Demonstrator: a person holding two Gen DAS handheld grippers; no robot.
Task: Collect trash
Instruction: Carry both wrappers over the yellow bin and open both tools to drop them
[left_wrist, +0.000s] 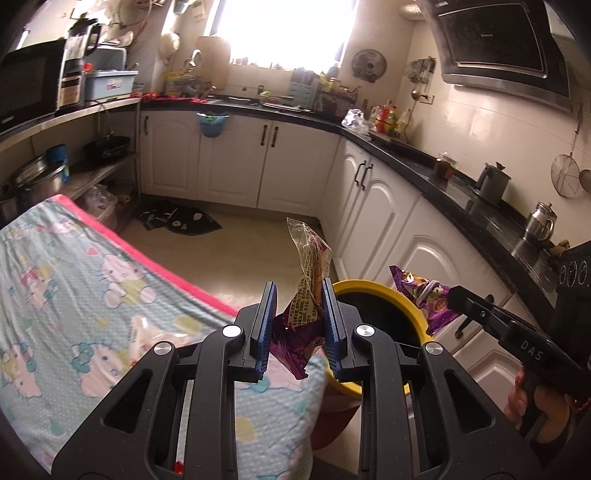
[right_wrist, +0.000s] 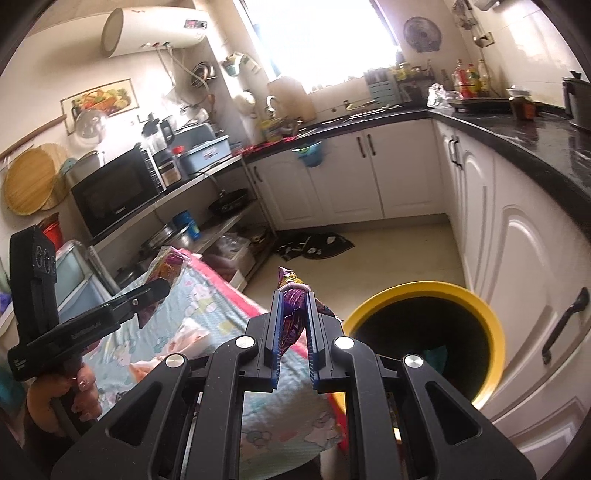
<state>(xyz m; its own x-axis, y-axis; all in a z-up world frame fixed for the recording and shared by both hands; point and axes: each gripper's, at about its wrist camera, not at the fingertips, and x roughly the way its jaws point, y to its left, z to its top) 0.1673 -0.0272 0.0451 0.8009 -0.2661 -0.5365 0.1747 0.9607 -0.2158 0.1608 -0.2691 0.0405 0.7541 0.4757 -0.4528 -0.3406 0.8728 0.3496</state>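
Observation:
My left gripper (left_wrist: 300, 291) is shut on a crumpled clear-and-purple snack wrapper (left_wrist: 308, 275) and holds it over the table's corner, just left of the yellow-rimmed bin (left_wrist: 373, 286). It also shows in the right wrist view (right_wrist: 159, 291) with its wrapper (right_wrist: 166, 266). My right gripper (right_wrist: 293, 299) is shut on a purple snack packet (right_wrist: 291, 314), just left of the bin (right_wrist: 480, 306). In the left wrist view the right gripper (left_wrist: 452, 295) holds that packet (left_wrist: 424, 295) over the bin's right rim.
A table with a Hello Kitty cloth (left_wrist: 74, 288) fills the lower left. White cabinets (left_wrist: 388, 206) under a black counter (left_wrist: 461, 192) run along the right. A dark mat (left_wrist: 181, 219) lies on the floor. A shelf holds a microwave (right_wrist: 114, 192).

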